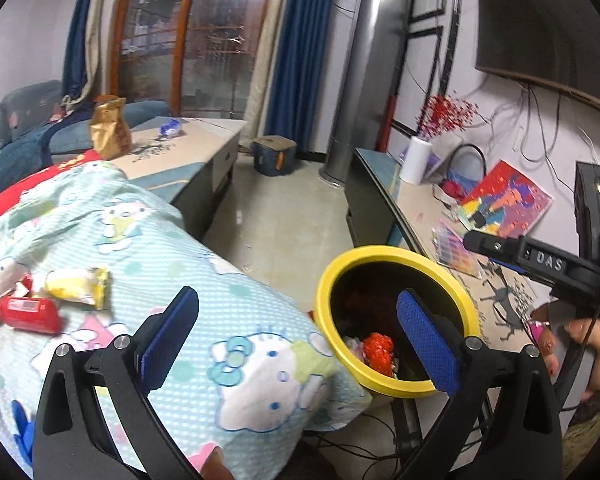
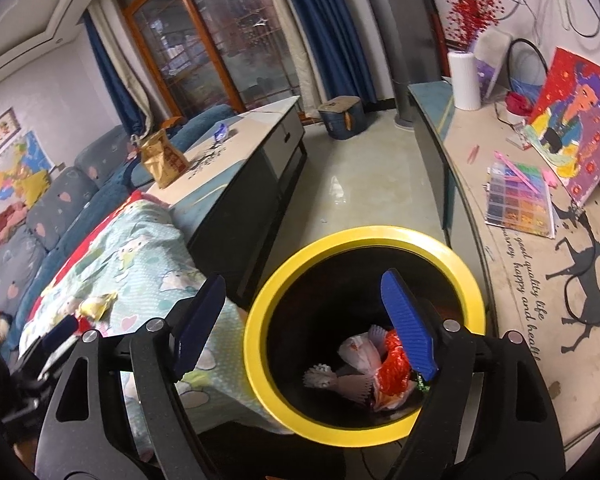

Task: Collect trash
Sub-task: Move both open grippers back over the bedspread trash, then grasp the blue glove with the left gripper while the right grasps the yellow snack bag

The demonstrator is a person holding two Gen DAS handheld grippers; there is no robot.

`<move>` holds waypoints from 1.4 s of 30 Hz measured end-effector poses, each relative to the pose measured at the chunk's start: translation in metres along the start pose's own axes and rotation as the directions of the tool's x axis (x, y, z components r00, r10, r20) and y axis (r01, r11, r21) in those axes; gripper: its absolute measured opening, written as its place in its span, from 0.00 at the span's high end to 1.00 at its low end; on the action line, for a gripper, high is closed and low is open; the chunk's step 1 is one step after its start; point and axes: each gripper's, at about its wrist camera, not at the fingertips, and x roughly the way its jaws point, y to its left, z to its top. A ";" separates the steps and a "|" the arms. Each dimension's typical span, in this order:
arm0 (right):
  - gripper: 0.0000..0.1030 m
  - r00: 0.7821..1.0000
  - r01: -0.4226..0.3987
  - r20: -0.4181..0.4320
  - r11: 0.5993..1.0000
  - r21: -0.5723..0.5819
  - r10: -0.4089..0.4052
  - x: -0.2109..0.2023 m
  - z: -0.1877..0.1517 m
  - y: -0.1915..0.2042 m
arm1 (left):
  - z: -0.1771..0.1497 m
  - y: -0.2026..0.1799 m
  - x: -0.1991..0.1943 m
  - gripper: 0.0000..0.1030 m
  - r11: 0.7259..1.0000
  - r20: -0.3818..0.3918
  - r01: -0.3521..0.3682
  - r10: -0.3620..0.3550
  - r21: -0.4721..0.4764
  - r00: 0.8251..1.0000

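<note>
A black bin with a yellow rim (image 1: 396,252) (image 2: 364,236) stands beside the blanket-covered table. A red wrapper (image 1: 378,350) (image 2: 394,364) and pale wrappers (image 2: 356,354) lie inside it. On the Hello Kitty blanket (image 1: 204,304) lie a red packet (image 1: 30,312) and a yellow packet (image 1: 80,286) (image 2: 96,304). My left gripper (image 1: 300,332) is open and empty, over the blanket edge and the bin rim. My right gripper (image 2: 304,316) is open and empty above the bin; its body shows in the left wrist view (image 1: 540,264).
A coffee table (image 1: 188,152) behind carries a brown paper bag (image 1: 110,128) and a blue wrapper (image 1: 170,127). A long counter (image 2: 512,264) at right holds a bead box (image 2: 518,200), a painting and a paper roll (image 2: 464,80). A sofa (image 2: 40,208) runs along the left.
</note>
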 end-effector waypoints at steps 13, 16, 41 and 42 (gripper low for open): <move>0.30 0.992 -0.128 -0.035 0.984 -0.122 0.124 0.000 -0.013 0.063 | 0.000 0.054 -0.036 0.06 0.989 0.053 -0.116 0.121 -0.093 0.991; 0.30 0.988 -0.153 -0.047 0.976 -0.154 0.148 0.000 -0.018 0.078 | -0.002 0.068 -0.043 0.06 0.983 0.060 -0.145 0.152 -0.117 0.986; 0.39 0.930 -0.364 -0.198 0.859 -0.360 0.311 0.022 -0.060 0.204 | -0.030 0.173 -0.092 0.06 0.914 0.030 -0.288 0.308 -0.285 0.951; 0.41 0.927 -0.369 -0.208 0.854 -0.367 0.312 0.026 -0.061 0.209 | -0.032 0.175 -0.093 0.06 0.914 0.027 -0.288 0.308 -0.287 0.951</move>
